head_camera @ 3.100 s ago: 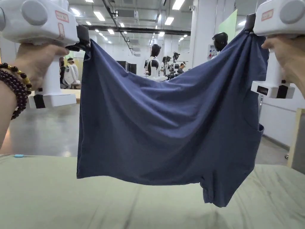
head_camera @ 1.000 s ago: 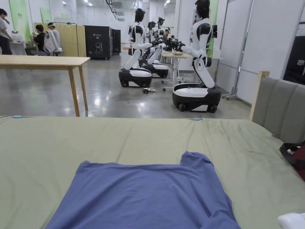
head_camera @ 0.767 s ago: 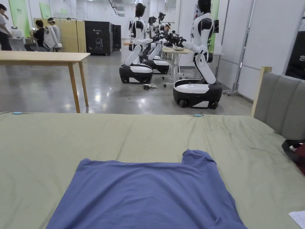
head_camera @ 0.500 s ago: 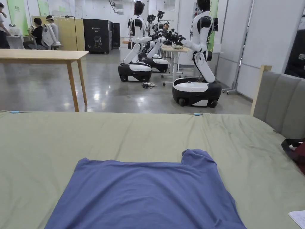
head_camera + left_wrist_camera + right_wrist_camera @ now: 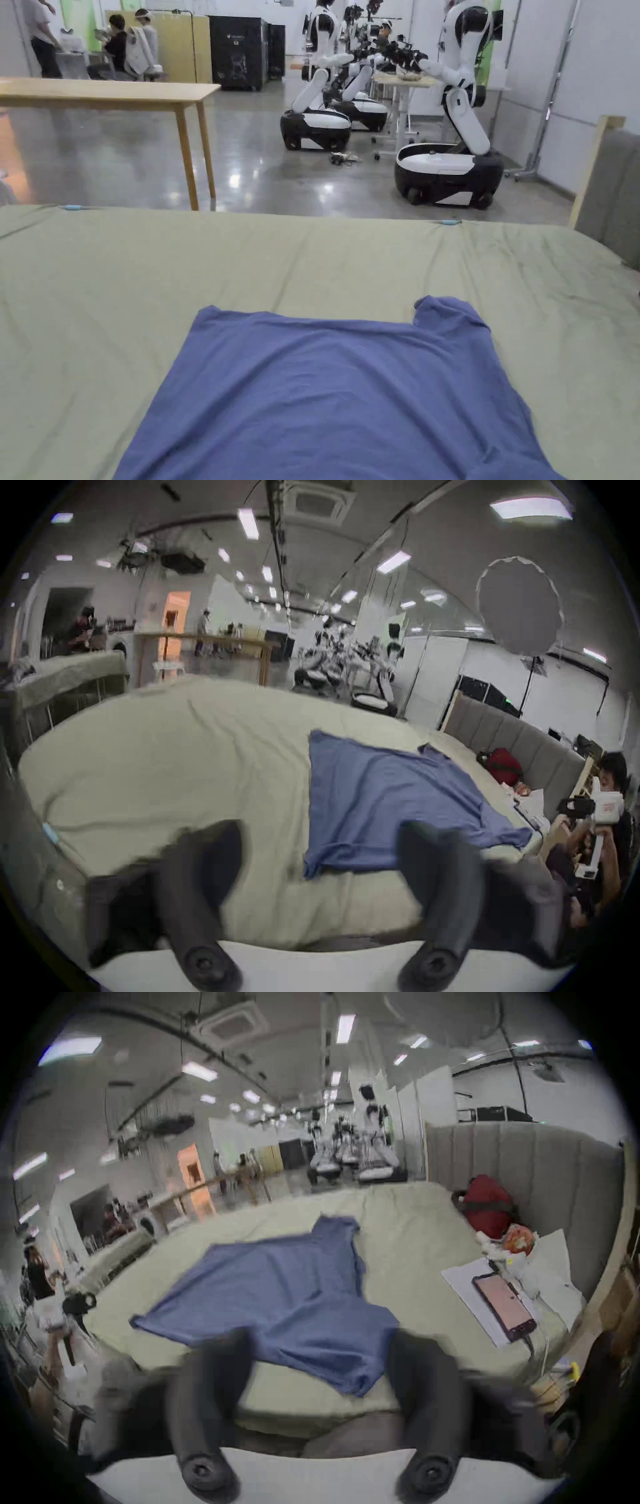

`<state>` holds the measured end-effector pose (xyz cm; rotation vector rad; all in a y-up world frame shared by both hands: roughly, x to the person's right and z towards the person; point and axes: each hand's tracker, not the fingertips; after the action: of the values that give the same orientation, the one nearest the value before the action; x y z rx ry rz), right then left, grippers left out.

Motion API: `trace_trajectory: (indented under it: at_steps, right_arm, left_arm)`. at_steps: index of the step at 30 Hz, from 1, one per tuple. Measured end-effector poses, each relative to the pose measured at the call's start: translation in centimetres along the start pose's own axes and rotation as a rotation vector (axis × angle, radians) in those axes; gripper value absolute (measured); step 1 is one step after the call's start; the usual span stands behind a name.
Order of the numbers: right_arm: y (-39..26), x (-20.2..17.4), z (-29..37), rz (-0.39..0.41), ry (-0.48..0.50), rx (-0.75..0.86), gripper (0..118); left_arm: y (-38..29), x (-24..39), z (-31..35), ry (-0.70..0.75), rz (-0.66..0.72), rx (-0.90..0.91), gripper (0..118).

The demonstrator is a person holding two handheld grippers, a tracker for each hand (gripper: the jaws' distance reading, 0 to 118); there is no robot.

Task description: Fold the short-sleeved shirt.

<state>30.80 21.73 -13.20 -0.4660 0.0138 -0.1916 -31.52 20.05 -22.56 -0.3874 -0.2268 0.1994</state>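
Both grippers — left gripper [image 5: 320, 847], right gripper [image 5: 320, 1352] — are hovering wide, empty; shirt [image 5: 337, 400] lying flat — next, I judge, pinching a sleeve.

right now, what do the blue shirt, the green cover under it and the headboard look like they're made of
Blue shirt: looks like thin, matte knit jersey; it lies limp with soft ripples and curling edges.
Green cover: a matte woven sheet, probably cotton, judging by its long shallow creases.
Headboard: grey padded upholstery stitched into vertical channels, on a pale frame that looks like wood; whether fabric or faux leather, I can't tell.
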Motion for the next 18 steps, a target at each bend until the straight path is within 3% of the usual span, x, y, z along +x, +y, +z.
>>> trace_trajectory:
  at_steps: [1,2,3,8,9,12,13,15,16,18]
  right_arm:
    - [-0.3,-0.6,0.2,-0.003,-0.021,0.016,42]
    - [-0.6,-1.0,0.3,-0.008,-0.057,0.020,8]
    - [-1.0,-1.2,0.3,-0.013,-0.064,0.026,0]
    - [-1.7,0.8,-0.9,-0.089,0.011,0.003,0]
    - [-1.5,-0.8,-0.6,-0.051,-0.008,0.008,0]
    - [-1.7,-1.0,-0.9,-0.036,0.007,-0.007,0]
    - [-1.9,-0.7,-1.0,-0.034,0.011,-0.007,0]
    - [-2.0,-0.9,-1.2,-0.028,0.025,-0.012,0]
    - [-2.1,-1.0,-1.4,-0.026,0.028,-0.013,0]
    - [-2.0,-1.9,-1.7,-0.018,0.033,-0.018,0]
  left_arm:
    - [-0.2,0.9,0.6,0.007,-0.005,-0.009,58]
    - [-0.4,1.5,1.0,0.020,-0.006,-0.004,20]
    - [-0.5,1.5,1.2,0.040,-0.009,-0.017,0]
    - [-1.5,2.0,0.5,-0.003,0.048,-0.068,0]
    - [-1.5,2.1,0.0,0.001,0.040,-0.084,0]
    - [-1.3,1.7,-2.1,0.021,-0.057,-0.046,0]
    - [-1.1,1.3,-3.3,0.009,-0.053,-0.042,23]
    - [-0.7,0.4,-6.1,0.014,-0.044,-0.150,105]
    - [-0.8,-0.1,-8.0,0.018,-0.036,-0.246,118]
    - [-1.4,-1.0,-10.0,-0.026,-0.035,-0.302,116]
